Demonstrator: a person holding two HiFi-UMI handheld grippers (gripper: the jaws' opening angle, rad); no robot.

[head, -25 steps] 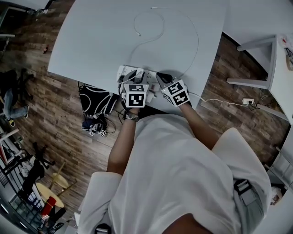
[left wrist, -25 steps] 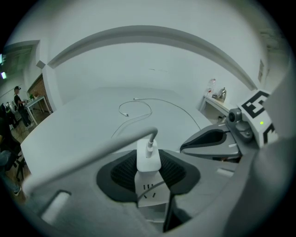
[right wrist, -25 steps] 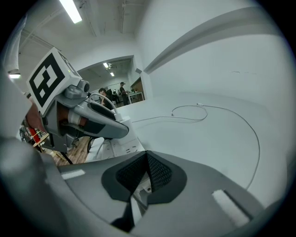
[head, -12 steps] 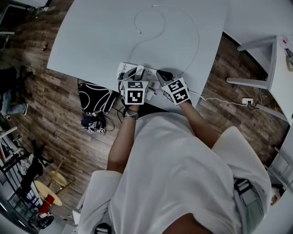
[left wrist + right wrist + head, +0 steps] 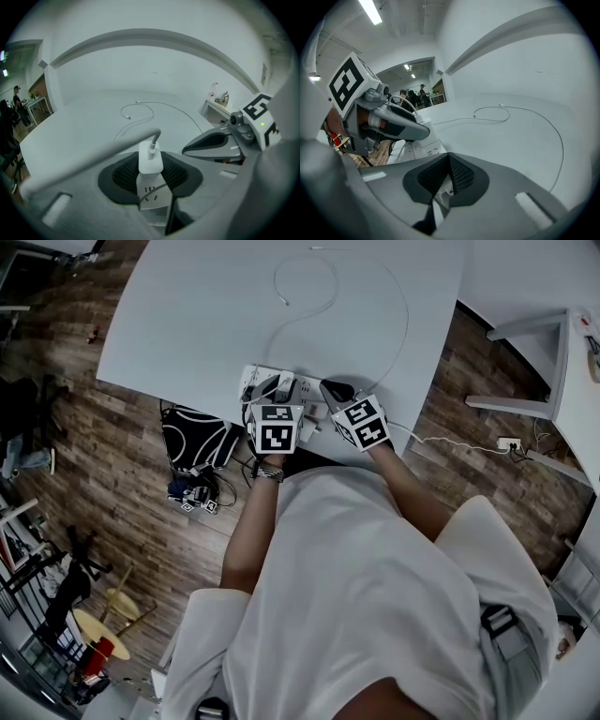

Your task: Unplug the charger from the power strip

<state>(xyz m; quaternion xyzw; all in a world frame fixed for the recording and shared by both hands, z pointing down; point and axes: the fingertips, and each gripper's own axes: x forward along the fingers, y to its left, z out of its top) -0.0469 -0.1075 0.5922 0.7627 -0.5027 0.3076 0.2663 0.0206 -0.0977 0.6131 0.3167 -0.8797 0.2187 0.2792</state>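
At the near edge of the white worktop [image 5: 187, 324] we find the power strip [image 5: 255, 382] lying flat, with the charger [image 5: 150, 158] standing upright in one of its sockets. Our left hand-held gripper [image 5: 278, 390] is clamped on that charger. In the left gripper view its dark ribbed pads [image 5: 123, 174] lie against both sides of the small white block. The block is seated on the strip, and a socket's slots show just below it. A white cable [image 5: 101, 154] leaves the top of the charger and sweeps off to the left of that view, blurred.

Our right hand-held gripper [image 5: 334, 392] sits just beside the left one, over the right end of the strip. Its jaws are pressed together and pinch nothing. White plastic of the strip shows beneath them in the right gripper view, but we cannot tell whether the tips touch it.

Farther back on the worktop a thin cord [image 5: 319, 292] lies in a loose loop. Below the worktop's left edge a black bag [image 5: 197, 442] rests on the wooden floor [image 5: 112, 465].
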